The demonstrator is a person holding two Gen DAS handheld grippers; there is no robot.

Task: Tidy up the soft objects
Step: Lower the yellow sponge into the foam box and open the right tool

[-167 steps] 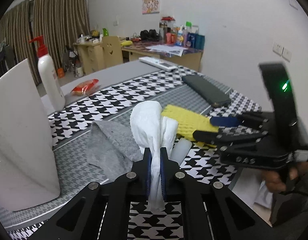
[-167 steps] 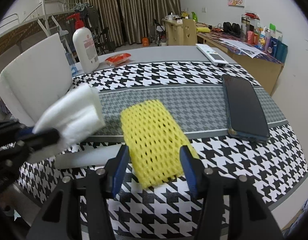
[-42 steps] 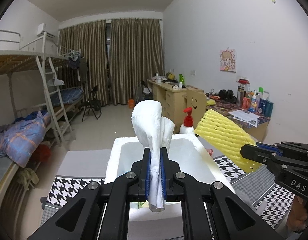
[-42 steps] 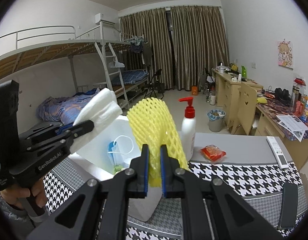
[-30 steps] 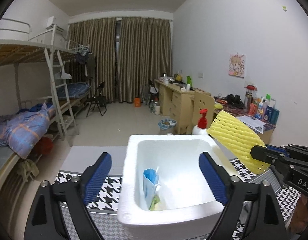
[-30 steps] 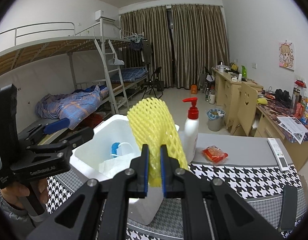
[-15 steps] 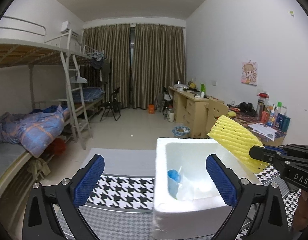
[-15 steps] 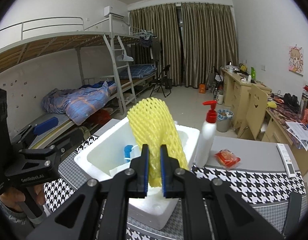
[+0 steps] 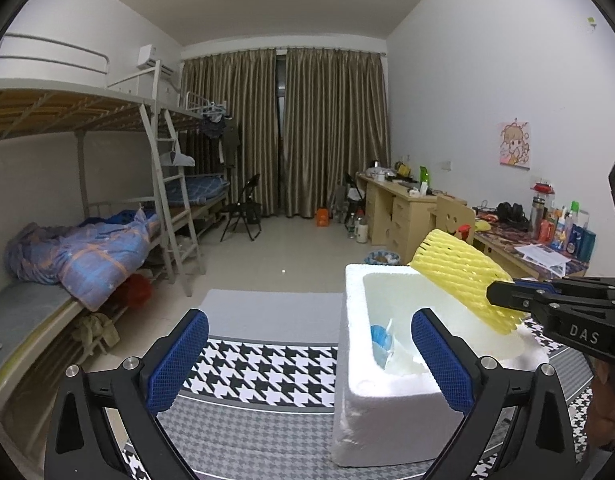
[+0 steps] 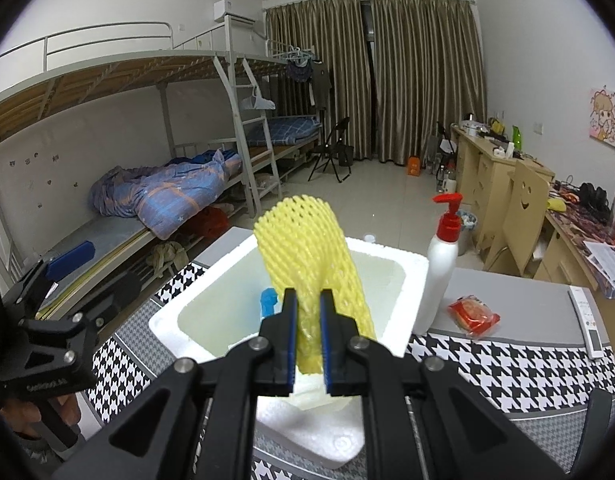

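Currently the right tool is clamping the yellow foam net and holding it just above the open white foam box on the bench. The left tool is hanging wide and empty to the box's left. White and blue soft items are already lying inside, so judging from this, the net is awaiting release.

Left gripper: matte black angular frame, silver screws, blue cross-hatched pads. Right gripper: matte black, silver screws, thin blue pads, white "DAS" lettering. Bare skin of hand on black handle.
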